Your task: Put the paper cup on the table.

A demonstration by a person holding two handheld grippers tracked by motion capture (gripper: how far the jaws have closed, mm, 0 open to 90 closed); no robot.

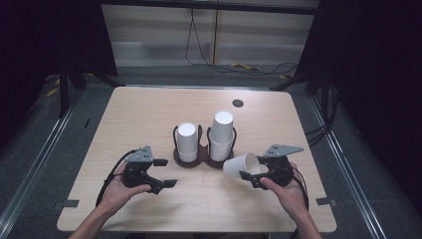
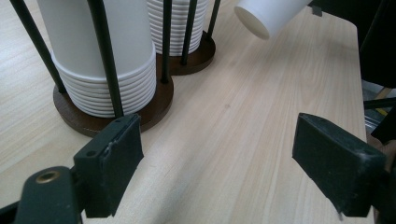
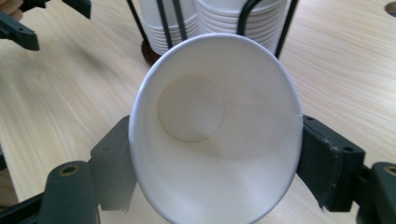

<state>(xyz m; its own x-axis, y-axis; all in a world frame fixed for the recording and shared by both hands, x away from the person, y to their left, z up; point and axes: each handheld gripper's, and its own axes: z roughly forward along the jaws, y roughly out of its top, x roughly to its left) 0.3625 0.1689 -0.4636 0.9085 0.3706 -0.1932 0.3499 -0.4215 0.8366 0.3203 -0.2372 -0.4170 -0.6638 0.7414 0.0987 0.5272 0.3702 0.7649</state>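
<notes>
A dark wooden cup holder (image 1: 201, 160) with black wire rods stands mid-table. It carries two stacks of upside-down white paper cups, a shorter left stack (image 1: 187, 142) and a taller right stack (image 1: 222, 134). My right gripper (image 1: 253, 167) is shut on a single white paper cup (image 1: 239, 166), held on its side just right of the holder and above the table. In the right gripper view the cup's open mouth (image 3: 210, 140) faces the camera between both jaws. My left gripper (image 1: 165, 173) is open and holds nothing, a little left of and in front of the holder (image 2: 154, 107).
A round cable hole (image 1: 238, 103) sits near the table's far edge. Small tape marks lie at the front left (image 1: 67, 203) and front right (image 1: 323, 201) corners. Cables (image 1: 249, 67) run across the floor beyond the table.
</notes>
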